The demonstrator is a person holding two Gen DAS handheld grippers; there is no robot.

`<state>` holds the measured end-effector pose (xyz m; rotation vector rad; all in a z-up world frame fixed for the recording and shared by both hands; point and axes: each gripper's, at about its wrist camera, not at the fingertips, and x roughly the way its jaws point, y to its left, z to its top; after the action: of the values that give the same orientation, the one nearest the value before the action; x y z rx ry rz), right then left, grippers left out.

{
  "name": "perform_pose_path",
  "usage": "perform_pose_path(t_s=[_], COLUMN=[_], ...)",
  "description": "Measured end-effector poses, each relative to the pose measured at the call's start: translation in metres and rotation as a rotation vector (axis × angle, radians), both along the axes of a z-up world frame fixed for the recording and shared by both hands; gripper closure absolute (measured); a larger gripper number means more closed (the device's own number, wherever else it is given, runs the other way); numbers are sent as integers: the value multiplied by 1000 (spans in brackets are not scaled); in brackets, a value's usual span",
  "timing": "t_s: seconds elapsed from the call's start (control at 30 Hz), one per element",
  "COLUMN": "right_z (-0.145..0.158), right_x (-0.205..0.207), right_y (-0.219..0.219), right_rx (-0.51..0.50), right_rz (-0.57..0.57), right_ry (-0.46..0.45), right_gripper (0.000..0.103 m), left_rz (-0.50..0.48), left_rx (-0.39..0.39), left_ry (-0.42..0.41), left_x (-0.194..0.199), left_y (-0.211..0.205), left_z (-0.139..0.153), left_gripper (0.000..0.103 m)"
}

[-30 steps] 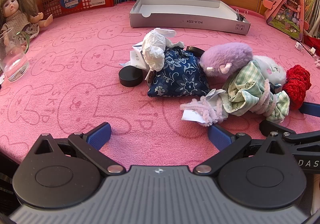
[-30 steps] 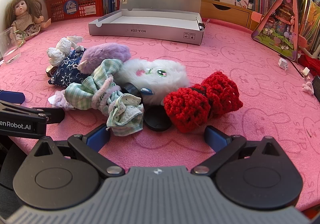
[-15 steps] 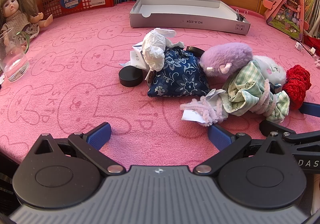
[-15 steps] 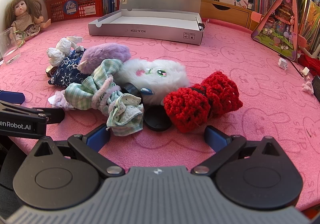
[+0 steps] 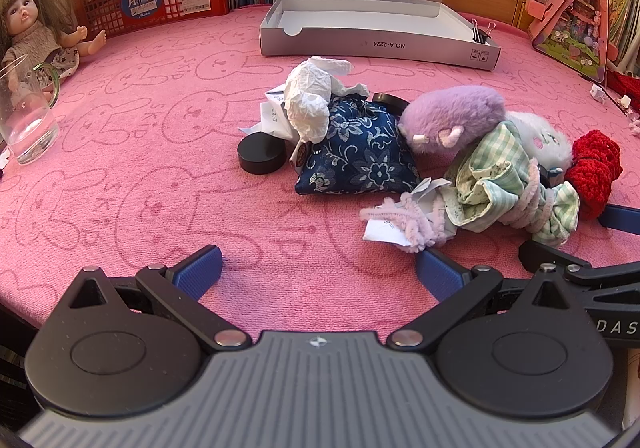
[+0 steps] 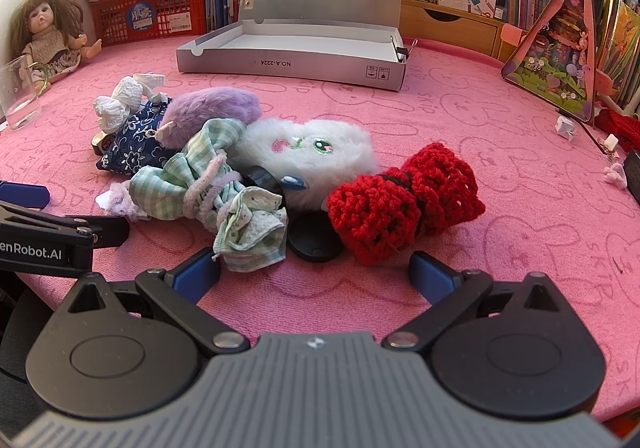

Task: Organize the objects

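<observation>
**Pile ahead, both grippers empty**

Your left gripper (image 5: pixel 318 268) sits low at the near table edge, fingers spread wide, nothing between them. Your right gripper (image 6: pixel 316 274) is the same: fingers apart, empty.

The pile lies on the pink cloth (image 5: pixel 132 151), between you and the open grey box (image 6: pixel 292 51) at the back. Nothing is in the box yet, by the look of it.

Key relation: the red bow (image 6: pixel 404 199) lies just ahead of your right gripper, a little right of its centre line, long axis running across your fingers, left-low to right-high. The black cap (image 6: pixel 316 238) sits dead ahead, touching the bow's left lobe and partly under the green cloth (image 6: pixel 212 183).

From the left gripper, the pile trails off to the right; only the pink cord (image 5: pixel 404 215) and paper tag come near its right finger. The blue pouch (image 5: pixel 360 151) and black puck (image 5: pixel 262 153) stand further out.

Judgement: right hand is nearer for the bow (a soft, easy pinch at the waist).
</observation>
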<state>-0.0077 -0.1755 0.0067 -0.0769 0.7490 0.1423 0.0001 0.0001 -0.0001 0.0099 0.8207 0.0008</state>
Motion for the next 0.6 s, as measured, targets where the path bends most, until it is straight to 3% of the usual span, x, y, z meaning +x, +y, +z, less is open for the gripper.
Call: perform_pose_path(t_s=[0.4, 0.6], right_z=[-2, 0], right_x=[0, -7], right_y=[-1, -7], right_rx=[9, 43], right_rz=[-5, 7], right_ry=[-22, -42], right_gripper=[0, 0], left_rz=[-13, -16], left_rx=[3, -28], left_ry=[-46, -30], left_x=[-8, -5], left_y=[0, 3], left_z=[-1, 3], left_gripper=[0, 0])
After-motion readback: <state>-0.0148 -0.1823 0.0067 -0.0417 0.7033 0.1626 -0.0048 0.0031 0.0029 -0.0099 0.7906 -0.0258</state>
